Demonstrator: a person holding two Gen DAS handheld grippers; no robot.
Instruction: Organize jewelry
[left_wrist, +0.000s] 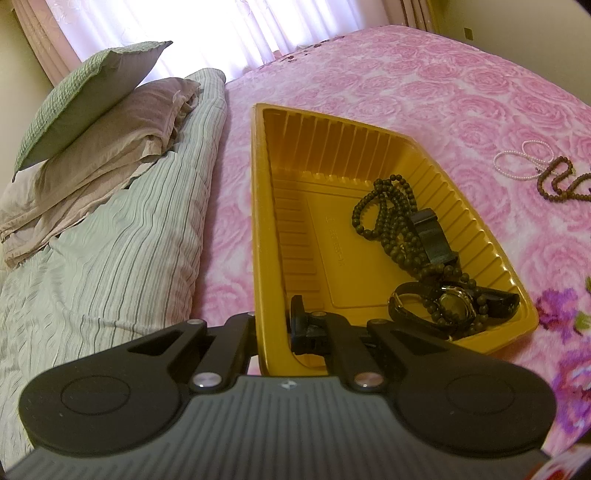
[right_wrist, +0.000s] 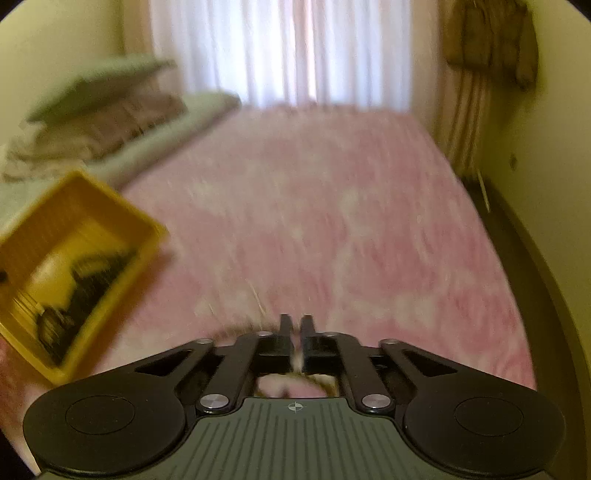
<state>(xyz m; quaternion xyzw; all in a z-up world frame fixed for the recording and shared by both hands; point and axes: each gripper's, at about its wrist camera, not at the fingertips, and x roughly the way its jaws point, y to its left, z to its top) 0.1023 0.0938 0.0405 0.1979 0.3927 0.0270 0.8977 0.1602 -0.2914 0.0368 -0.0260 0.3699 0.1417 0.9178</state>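
A yellow plastic tray (left_wrist: 295, 155) lies on the pink bed. It holds a dark bead necklace (left_wrist: 384, 210), a black clip (left_wrist: 430, 236) and a black-strap wristwatch (left_wrist: 454, 304). My left gripper (left_wrist: 271, 325) is shut on the tray's near left wall, one finger inside and one outside. A white pearl string (left_wrist: 517, 162) and a brown bead string (left_wrist: 557, 179) lie on the bed at the far right. In the blurred right wrist view the tray (right_wrist: 122, 210) is at the left. My right gripper (right_wrist: 296, 325) is almost shut over the bedspread; something light and brownish shows behind its fingers, unclear.
A striped quilt (left_wrist: 122, 236) with stacked pillows (left_wrist: 96, 122) lies left of the tray. The pink rose bedspread (left_wrist: 424, 92) stretches to a curtained window. A wall and the bed's edge (right_wrist: 517, 229) run along the right.
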